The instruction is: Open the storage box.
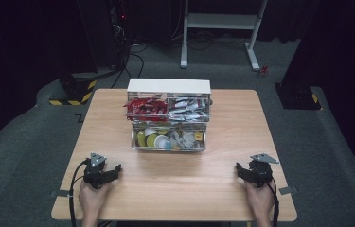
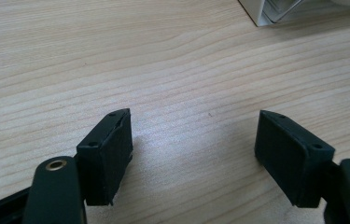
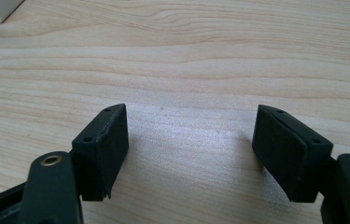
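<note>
Nearest, two hands held two grippers on the wooden table (image 1: 175, 189): the left gripper (image 1: 111, 173) near the left edge and the right gripper (image 1: 242, 171) near the right, each with jaws spread wide over bare wood, pinching nothing. Farther off, between them and well apart from both, stood one clear organizer (image 1: 168, 118), its two upper compartments holding red and silver packets, its lower tray round pods.

left hand-held gripper (image 1: 110, 171) open | right hand-held gripper (image 1: 242, 171) open | clear organizer (image 1: 168, 119) mid-table (image 1: 175, 179)
</note>
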